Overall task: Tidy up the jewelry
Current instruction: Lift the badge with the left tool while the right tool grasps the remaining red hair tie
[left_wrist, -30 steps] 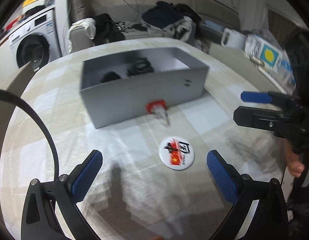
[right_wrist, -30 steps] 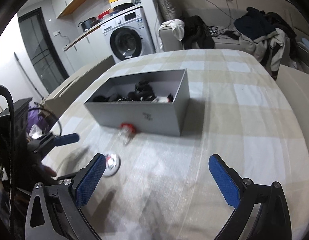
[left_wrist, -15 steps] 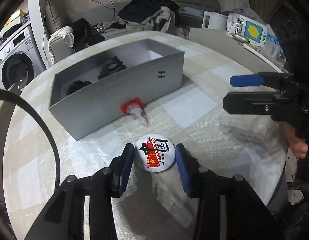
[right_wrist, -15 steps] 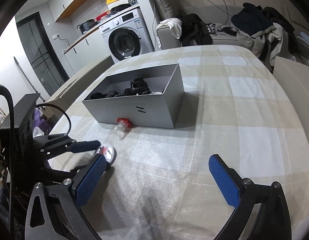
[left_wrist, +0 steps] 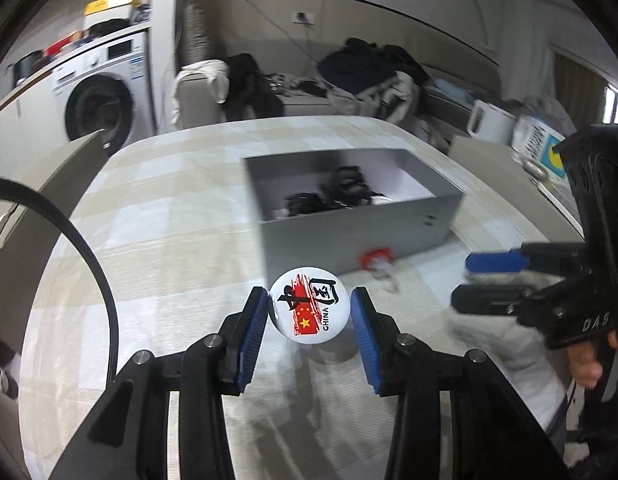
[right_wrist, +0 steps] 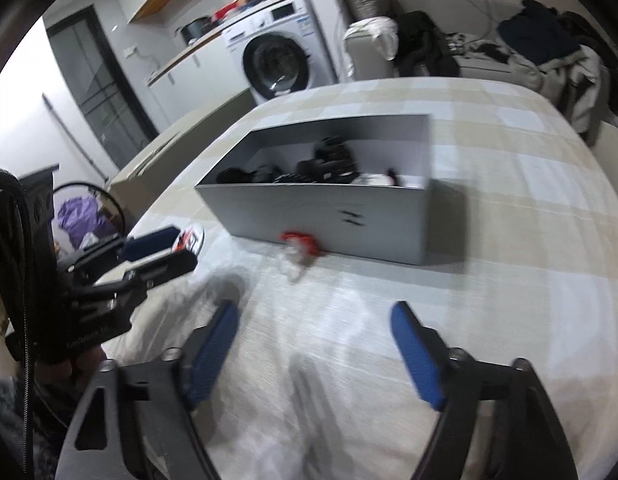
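Observation:
A round white pin badge [left_wrist: 309, 306] with red and black print is held off the checked tablecloth, my left gripper [left_wrist: 309, 294] shut on its edges. The right wrist view shows the same badge [right_wrist: 191, 240] in the left gripper [right_wrist: 177, 246], to the left of the box. My right gripper [right_wrist: 315, 312] hovers low over the cloth with its jaws closing and nothing between them. The open grey box [left_wrist: 349, 236] holds dark jewelry pieces [right_wrist: 329, 160]. A small red and clear item [right_wrist: 301, 240] lies against the box's front wall.
The table [right_wrist: 529, 240] carries a beige checked cloth. A washing machine [left_wrist: 101, 108] stands behind on the left, and a sofa piled with clothes [left_wrist: 369, 72] is behind the table. Cartons and a white jug [left_wrist: 489, 124] stand at the right.
My left gripper closed on the badge where it lay and lifted it off the cloth. The right gripper's jaws have narrowed and it has drawn closer to the box.

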{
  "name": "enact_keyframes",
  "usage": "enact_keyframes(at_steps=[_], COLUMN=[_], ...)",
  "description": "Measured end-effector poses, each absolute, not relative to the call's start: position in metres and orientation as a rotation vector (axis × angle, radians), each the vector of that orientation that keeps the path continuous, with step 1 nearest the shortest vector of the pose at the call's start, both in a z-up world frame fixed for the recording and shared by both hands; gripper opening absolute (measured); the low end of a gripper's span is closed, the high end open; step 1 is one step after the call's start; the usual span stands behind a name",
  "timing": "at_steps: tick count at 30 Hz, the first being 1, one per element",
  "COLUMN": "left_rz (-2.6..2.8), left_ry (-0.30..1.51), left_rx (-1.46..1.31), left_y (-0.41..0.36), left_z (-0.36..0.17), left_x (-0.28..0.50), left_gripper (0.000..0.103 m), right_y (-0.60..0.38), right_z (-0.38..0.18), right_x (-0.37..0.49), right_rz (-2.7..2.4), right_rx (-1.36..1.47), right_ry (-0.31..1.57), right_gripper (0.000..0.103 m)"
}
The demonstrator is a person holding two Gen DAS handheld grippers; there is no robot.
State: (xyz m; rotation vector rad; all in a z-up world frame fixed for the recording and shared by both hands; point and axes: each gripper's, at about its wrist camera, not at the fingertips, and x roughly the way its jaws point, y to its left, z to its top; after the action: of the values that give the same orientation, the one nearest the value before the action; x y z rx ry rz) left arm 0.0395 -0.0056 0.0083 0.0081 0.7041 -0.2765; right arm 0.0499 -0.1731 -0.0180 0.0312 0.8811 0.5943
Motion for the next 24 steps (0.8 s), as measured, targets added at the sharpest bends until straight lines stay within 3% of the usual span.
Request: enact_keyframes(at_steps=[4, 7, 19, 22, 24], left_rz=[-0.243, -0.231, -0.211, -0.213, -0.214], left_ry=[0.714, 0.704, 0.698, 0.7, 0.701], left_rx=[-0.02, -0.044, -0.079, -0.08, -0.076], left_y=[0.001, 0.008, 0.021, 0.022, 0.021], left_z=[0.005, 0.007, 0.006, 0.006, 0.006], left_x=[0.042, 0.043, 0.046, 0.046, 0.046], left_gripper=[0.037, 0.037, 0.037, 0.037, 0.037], right_y=[-0.153, -0.138, -0.124, -0.125, -0.128], right_z=[-0.022, -0.026, -0.031, -0.032, -0.032], right_x=[0.068, 0.076, 0.082, 0.085, 0.083], right_rz=[0.677, 0.604, 0.547, 0.535, 0.537], right_rx=[0.132, 0.051, -0.029, -0.033, -0.025], right_ry=[0.925, 0.929, 0.938, 0.939, 0.937], right_gripper=[0.058, 0.044, 0.025, 0.018, 0.008])
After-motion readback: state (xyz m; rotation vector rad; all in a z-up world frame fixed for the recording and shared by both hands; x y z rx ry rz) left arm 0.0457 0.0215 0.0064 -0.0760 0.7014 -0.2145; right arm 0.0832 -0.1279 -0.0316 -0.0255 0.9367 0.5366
